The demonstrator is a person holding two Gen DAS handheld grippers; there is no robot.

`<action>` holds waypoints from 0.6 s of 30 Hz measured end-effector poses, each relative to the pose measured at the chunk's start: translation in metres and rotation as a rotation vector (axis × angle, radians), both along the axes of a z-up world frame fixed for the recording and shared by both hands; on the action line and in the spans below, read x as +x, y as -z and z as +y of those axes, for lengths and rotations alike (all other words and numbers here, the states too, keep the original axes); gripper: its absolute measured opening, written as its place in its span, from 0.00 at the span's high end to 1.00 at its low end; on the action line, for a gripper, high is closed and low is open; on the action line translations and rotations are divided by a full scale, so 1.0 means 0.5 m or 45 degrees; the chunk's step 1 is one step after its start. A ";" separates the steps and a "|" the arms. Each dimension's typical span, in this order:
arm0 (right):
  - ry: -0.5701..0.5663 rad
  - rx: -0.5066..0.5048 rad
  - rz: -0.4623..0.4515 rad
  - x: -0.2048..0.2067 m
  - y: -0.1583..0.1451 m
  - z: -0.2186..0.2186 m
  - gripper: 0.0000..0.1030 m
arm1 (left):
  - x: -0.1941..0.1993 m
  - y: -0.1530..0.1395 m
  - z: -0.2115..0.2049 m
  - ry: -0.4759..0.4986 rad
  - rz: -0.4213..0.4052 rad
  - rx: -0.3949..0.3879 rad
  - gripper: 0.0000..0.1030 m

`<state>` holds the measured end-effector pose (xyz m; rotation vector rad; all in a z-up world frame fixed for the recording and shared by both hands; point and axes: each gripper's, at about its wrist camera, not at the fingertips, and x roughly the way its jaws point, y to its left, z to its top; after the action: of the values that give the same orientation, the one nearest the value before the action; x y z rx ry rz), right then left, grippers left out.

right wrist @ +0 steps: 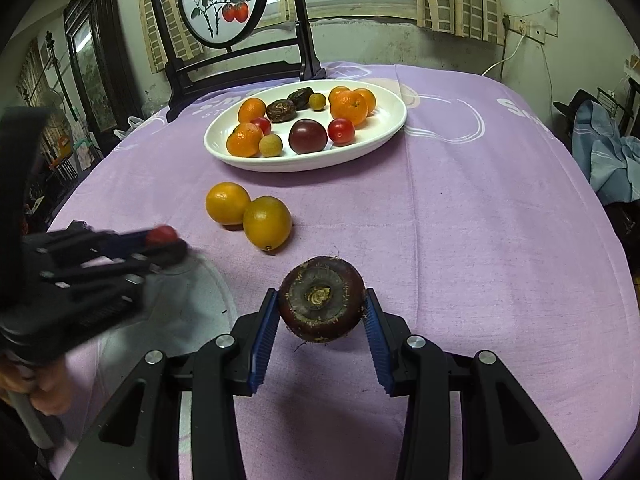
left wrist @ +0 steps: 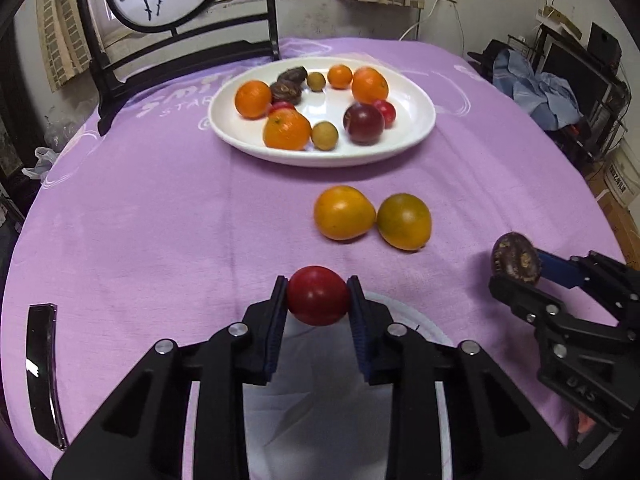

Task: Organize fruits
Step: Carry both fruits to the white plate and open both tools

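Note:
My left gripper (left wrist: 318, 295) is shut on a small red tomato (left wrist: 316, 300), held above a small white dish (left wrist: 408, 314) near the table's front edge. In the right wrist view the same gripper (right wrist: 162, 242) and tomato (right wrist: 161, 235) show at the left, blurred. My right gripper (right wrist: 322, 306) is shut on a dark brown water chestnut (right wrist: 320, 300), lifted off the purple cloth; it also shows at the right (left wrist: 516, 266). Two yellow-orange citrus fruits (left wrist: 344, 212) (left wrist: 404, 221) lie side by side mid-table. The large white plate (left wrist: 418, 130) behind them holds several mixed fruits.
A dark wooden stand with a round painted panel (right wrist: 220, 4) rises behind the plate. A black curved object (left wrist: 42, 372) lies on the cloth at the front left. Clothes and shelves (left wrist: 552, 92) crowd the room to the right of the round table.

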<state>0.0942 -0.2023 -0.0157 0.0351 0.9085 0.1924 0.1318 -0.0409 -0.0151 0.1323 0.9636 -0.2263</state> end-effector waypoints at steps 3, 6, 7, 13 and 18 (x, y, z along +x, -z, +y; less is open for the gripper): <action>0.004 0.032 -0.002 0.001 -0.006 -0.001 0.58 | -0.007 -0.026 0.017 0.010 -0.031 -0.014 0.72; -0.007 0.110 -0.042 -0.002 -0.039 -0.002 0.58 | -0.001 -0.052 0.025 0.035 -0.049 -0.020 0.72; -0.015 0.121 -0.055 -0.002 -0.048 -0.001 0.58 | 0.005 -0.062 0.028 0.041 -0.057 -0.020 0.72; -0.050 0.092 -0.156 0.064 -0.128 0.019 0.58 | 0.082 -0.125 0.032 0.037 -0.122 -0.064 0.72; -0.057 0.091 -0.188 0.160 -0.138 0.036 0.58 | 0.187 -0.131 0.037 -0.048 -0.112 -0.088 0.72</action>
<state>0.1741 -0.1841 0.0534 0.0661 0.7552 0.2660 0.2254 -0.0226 0.0503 0.0602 0.8693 -0.2175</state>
